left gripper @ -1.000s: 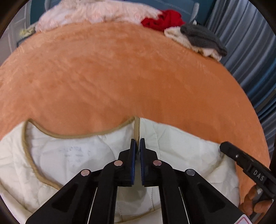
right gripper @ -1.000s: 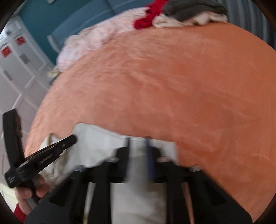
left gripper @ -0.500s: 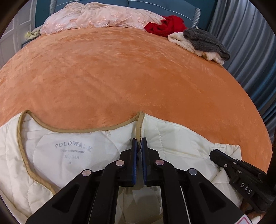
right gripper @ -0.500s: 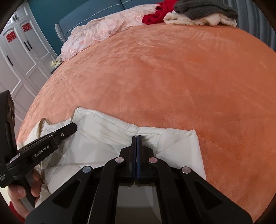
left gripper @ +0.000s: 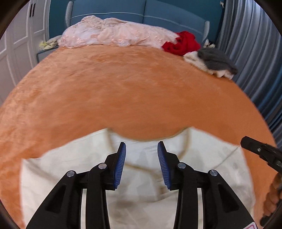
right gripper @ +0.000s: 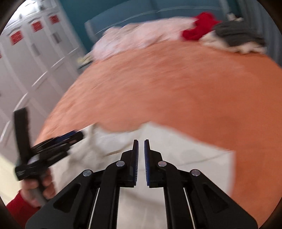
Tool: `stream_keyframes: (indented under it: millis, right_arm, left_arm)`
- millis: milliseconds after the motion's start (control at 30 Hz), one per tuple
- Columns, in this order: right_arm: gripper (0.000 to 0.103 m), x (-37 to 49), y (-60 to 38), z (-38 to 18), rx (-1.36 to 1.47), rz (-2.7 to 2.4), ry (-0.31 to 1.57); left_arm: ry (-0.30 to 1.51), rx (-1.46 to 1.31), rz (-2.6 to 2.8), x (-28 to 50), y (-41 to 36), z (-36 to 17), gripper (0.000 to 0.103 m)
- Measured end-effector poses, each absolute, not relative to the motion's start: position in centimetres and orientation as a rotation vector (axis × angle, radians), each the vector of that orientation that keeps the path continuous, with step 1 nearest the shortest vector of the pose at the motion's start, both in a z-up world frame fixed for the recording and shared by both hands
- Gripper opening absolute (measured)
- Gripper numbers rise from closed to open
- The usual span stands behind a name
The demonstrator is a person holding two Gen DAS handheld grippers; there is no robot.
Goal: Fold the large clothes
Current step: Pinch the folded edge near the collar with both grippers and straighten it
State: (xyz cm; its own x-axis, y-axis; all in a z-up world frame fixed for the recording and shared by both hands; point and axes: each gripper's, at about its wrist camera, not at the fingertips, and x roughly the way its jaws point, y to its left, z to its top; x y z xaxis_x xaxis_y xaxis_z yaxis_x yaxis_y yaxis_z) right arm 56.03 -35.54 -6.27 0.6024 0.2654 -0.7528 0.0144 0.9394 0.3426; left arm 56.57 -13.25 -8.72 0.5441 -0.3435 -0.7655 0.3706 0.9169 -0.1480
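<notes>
A cream quilted jacket [left gripper: 141,176] with a tan-trimmed collar lies on the orange bed cover [left gripper: 123,91] at the near edge. My left gripper [left gripper: 141,146] is open and empty above the jacket, just behind the collar. My right gripper [right gripper: 141,142] stands a little open and empty above the jacket's right part [right gripper: 185,155]. The right gripper also shows at the right edge of the left wrist view [left gripper: 260,151]. The left gripper shows at the left of the blurred right wrist view [right gripper: 52,146].
A pink bedspread [left gripper: 114,35], a red garment [left gripper: 181,43] and a grey and cream pile [left gripper: 215,61] lie at the bed's far end against a blue headboard [left gripper: 158,15]. White wardrobe doors [right gripper: 26,61] stand left, grey curtains [left gripper: 255,52] right.
Both grippers have let go of the jacket and opened, the left one wide. Both have lifted and drawn back. The jacket now lies flat on the cover.
</notes>
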Motion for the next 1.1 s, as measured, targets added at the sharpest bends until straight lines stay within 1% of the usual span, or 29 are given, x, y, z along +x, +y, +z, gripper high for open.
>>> stream_keyframes:
  millis: [33,67,100,200,233,300,533,633,800,1100]
  right_arm:
    - [0.007,56.8,-33.6,-7.3,0.338,0.200,0.952]
    - [0.007,57.2,-32.3,-8.1,0.329,0.218,0.973]
    - [0.007,57.8,-30.9,-9.3,0.314,0.235,1.000]
    - [0.005,59.0,-28.4,-12.6,0.314,0.271,1.087]
    - [0.004,59.4,-27.8,-14.0,0.300,0.265,1.118]
    - [0.000,59.6,-27.9,-15.2,0.271,0.237,1.124]
    - [0.000,60.8,-31.4,-15.8,0.299,0.074,1.048]
    - [0.000,60.3,-31.9,-15.9,0.294,0.042,1.014]
    - [0.000,60.2,-31.2,-16.5,0.241,0.012,0.971]
    - [0.000,60.7,-30.8,-16.9,0.248,0.003,0.934]
  left_arm:
    - [0.920,0.034,-0.426,56.7,-12.7,-9.2,0.027]
    - [0.951,0.024,-0.437,56.9,-12.1,-9.9,0.020]
    - [0.973,0.017,-0.451,57.0,-11.9,-10.5,0.010]
    - [1.032,0.025,-0.496,56.7,-11.7,-13.0,0.000]
    - [1.035,0.035,-0.502,56.6,-11.7,-13.5,0.000]
    - [1.038,0.055,-0.496,56.5,-12.0,-14.6,0.000]
    - [0.998,0.045,-0.419,58.0,-11.9,-15.8,0.000]
    - [0.989,0.025,-0.390,58.8,-11.8,-16.1,0.003]
    - [0.960,0.019,-0.363,59.3,-11.9,-16.7,0.006]
    - [0.906,0.035,-0.343,59.0,-11.9,-17.2,0.008]
